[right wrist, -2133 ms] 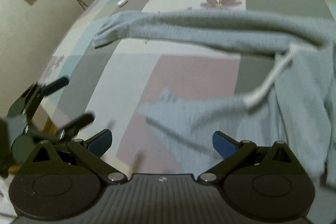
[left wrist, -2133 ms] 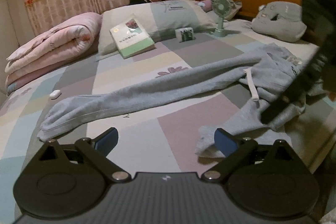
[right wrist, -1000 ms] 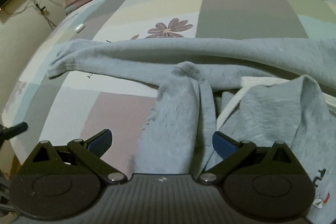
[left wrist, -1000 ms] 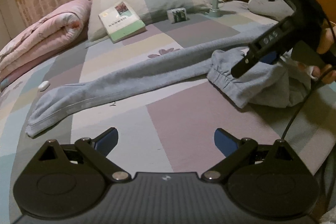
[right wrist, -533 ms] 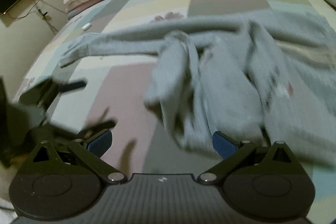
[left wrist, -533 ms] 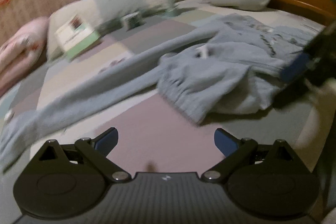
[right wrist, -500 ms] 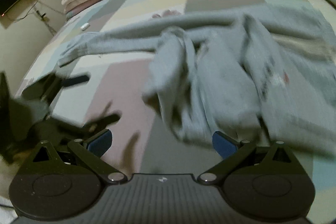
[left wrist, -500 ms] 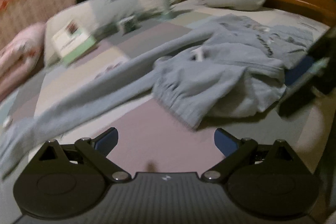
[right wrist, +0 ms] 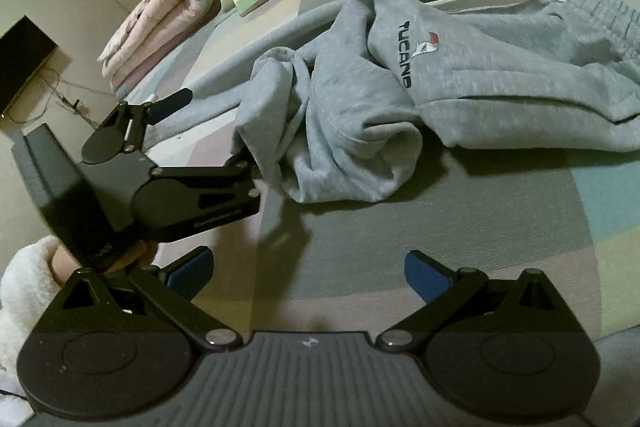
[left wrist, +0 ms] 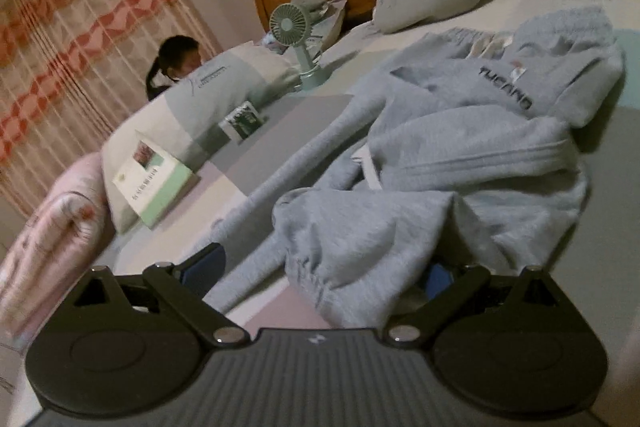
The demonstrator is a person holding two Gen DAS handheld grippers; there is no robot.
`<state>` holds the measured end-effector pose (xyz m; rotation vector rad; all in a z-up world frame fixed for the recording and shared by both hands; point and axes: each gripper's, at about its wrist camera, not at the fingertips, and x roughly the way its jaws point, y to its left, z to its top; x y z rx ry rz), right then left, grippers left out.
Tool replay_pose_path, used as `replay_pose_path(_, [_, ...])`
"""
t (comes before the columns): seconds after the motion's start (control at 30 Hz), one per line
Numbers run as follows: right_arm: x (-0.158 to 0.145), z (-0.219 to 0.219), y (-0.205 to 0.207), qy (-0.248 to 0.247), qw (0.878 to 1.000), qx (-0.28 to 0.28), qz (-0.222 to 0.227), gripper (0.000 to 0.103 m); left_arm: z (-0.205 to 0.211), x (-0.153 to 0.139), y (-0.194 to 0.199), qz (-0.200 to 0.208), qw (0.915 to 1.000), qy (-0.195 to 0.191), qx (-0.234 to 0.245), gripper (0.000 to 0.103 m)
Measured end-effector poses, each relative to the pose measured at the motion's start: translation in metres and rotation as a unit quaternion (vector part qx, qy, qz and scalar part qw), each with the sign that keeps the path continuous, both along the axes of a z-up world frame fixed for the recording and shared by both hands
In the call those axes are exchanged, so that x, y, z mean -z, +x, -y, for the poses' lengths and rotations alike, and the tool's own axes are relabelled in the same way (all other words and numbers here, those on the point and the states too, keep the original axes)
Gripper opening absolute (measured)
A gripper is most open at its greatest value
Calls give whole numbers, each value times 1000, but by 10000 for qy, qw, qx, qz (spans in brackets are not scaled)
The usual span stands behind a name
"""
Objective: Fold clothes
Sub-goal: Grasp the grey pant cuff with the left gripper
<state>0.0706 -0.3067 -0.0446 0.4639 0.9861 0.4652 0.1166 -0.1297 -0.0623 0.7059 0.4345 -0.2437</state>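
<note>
Since half a second ago, both cameras have closed in on the grey sweatpants [right wrist: 460, 67], which lie bunched on the patchwork bedspread [right wrist: 460, 227] with one leg stretched away leftward. At left, the left gripper [right wrist: 212, 125] has advanced to the cuffed leg end [left wrist: 320, 287]; its fingers stand wide, the cuff between them, though contact with the hidden right fingertip cannot be confirmed. At centre, the logo faces upward. At right, the right gripper [right wrist: 308, 273] hovers over bare bedspread, fingers wide and empty.
</note>
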Motion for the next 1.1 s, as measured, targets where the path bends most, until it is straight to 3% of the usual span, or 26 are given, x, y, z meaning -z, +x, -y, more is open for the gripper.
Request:
replay_pose_path(0.2, [0, -6, 0, -135, 9998, -114, 10, 103, -1, 1, 14, 67, 9988, -76, -479, 98])
replay_pose_path(0.37, [3, -15, 1, -351, 9992, -192, -67, 103, -2, -4, 12, 165, 9986, -156, -468, 98])
replay_pose_path(0.57, [0, -25, -3, -649, 9974, -316, -35, 103, -17, -15, 17, 110, 9958, -512, -749, 98])
replay_pose_path(0.73, [1, -28, -6, -608, 9975, -366, -39, 103, -8, -10, 20, 93, 9988, -217, -431, 98])
replay_pose_path(1.1, [0, -34, -13, -686, 9966, -462, -48, 103, -37, -36, 22, -73, 9880, -1127, -1057, 96])
